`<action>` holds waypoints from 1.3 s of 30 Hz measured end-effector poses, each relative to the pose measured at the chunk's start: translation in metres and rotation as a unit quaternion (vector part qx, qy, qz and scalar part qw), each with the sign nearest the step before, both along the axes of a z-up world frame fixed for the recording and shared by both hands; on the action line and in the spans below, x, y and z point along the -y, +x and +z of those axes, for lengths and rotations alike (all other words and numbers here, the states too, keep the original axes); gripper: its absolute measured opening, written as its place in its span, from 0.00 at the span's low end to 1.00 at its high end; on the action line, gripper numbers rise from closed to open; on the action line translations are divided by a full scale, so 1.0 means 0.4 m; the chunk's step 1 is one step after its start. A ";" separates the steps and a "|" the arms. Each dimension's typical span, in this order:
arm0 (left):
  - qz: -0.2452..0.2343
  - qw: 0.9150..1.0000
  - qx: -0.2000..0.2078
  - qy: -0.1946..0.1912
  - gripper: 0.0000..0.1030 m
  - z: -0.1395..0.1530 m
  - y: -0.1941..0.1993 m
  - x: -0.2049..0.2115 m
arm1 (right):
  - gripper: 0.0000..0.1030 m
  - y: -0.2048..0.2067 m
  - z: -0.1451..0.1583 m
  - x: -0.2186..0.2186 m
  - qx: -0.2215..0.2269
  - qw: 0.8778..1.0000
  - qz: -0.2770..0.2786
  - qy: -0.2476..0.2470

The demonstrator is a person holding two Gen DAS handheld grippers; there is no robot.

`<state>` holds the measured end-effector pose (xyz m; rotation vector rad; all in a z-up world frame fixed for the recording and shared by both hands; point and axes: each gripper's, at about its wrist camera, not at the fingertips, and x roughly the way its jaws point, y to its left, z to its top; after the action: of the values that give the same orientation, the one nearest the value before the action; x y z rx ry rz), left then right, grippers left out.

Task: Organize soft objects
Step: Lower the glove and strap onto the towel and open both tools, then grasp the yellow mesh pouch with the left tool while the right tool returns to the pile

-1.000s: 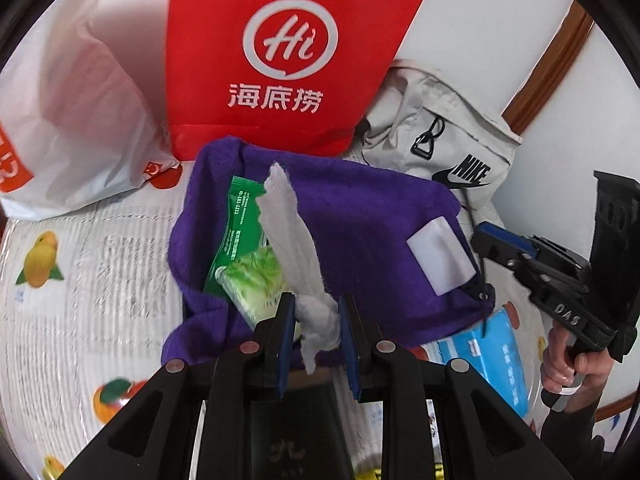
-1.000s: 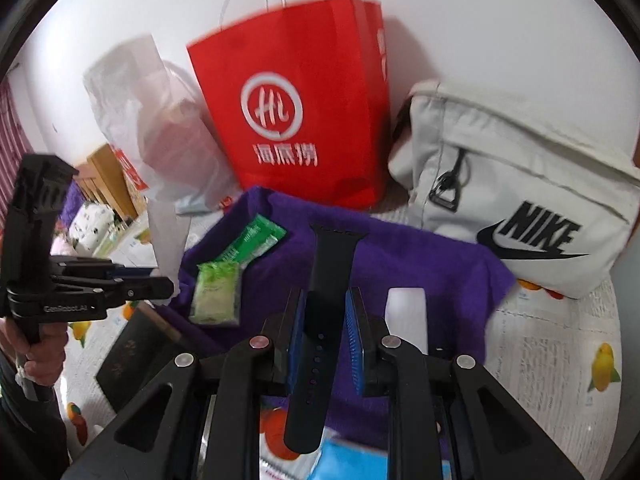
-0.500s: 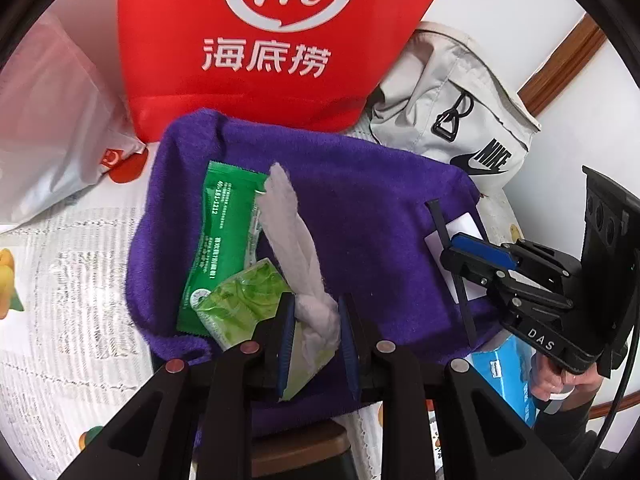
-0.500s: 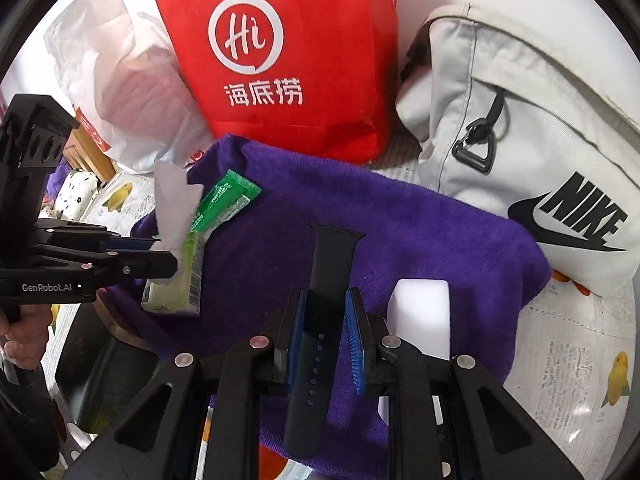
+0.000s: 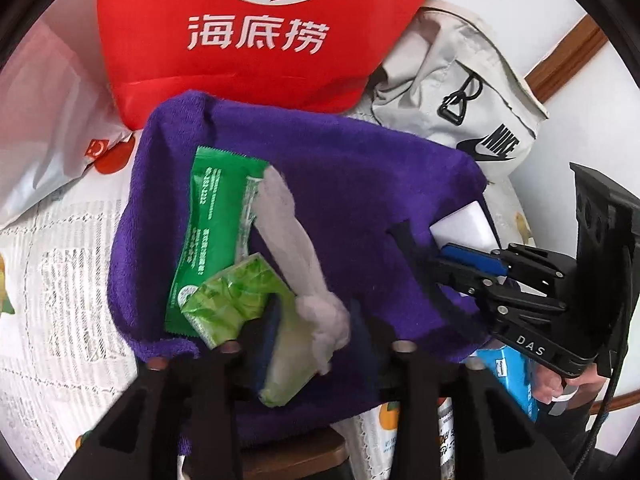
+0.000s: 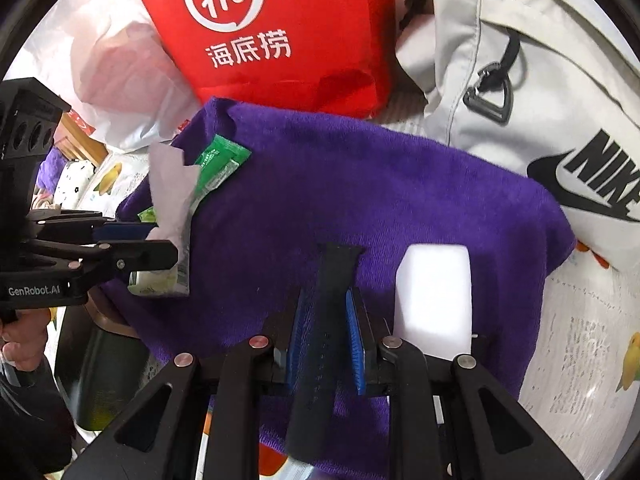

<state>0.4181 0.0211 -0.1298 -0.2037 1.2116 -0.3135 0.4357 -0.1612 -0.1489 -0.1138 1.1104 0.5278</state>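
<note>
A purple towel (image 5: 360,184) (image 6: 360,184) lies spread under both grippers. My left gripper (image 5: 314,320) (image 6: 136,240) hangs low over its near left edge with its jaws opening. A twisted white tissue (image 5: 296,248) (image 6: 172,196) and its light green tissue pack (image 5: 236,304) sit between the fingers, and the pads stand off them. A dark green sachet (image 5: 212,232) (image 6: 220,164) lies flat on the towel beside the pack. My right gripper (image 6: 326,320) (image 5: 472,264) is shut on a black watch strap (image 6: 336,276) (image 5: 404,236), next to a white block (image 6: 434,292) (image 5: 464,224) on the towel.
A red paper bag (image 5: 256,40) (image 6: 280,32) and a white Nike bag (image 5: 460,92) (image 6: 540,100) stand behind the towel, and a white plastic bag (image 5: 44,128) lies at the left. A blue pack (image 5: 508,376) lies at the right. A dark box (image 6: 100,352) sits under the towel's near edge on the fruit-print tablecloth (image 5: 60,280).
The left jaws have spread apart from the tissue they were pinching. Both grippers have sunk closer to the towel, and the strap's tip now reaches the cloth.
</note>
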 end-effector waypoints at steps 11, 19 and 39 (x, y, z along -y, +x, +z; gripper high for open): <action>0.022 0.998 0.055 0.020 0.59 0.104 -0.116 -0.036 | 0.42 -0.111 0.093 0.017 0.040 0.999 -0.001 0.015; 0.047 0.994 0.101 0.016 0.59 0.179 -0.288 -0.059 | 0.42 -0.266 0.156 0.042 0.084 0.996 0.002 0.018; 0.094 0.991 0.078 0.055 0.59 0.068 -0.667 -0.054 | 0.51 -0.720 0.041 0.059 0.052 0.997 0.019 0.059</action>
<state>0.1514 0.0429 -0.1026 -0.1931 1.0432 -0.0949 0.1476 -0.1848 -0.1325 -0.0581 0.9752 0.6137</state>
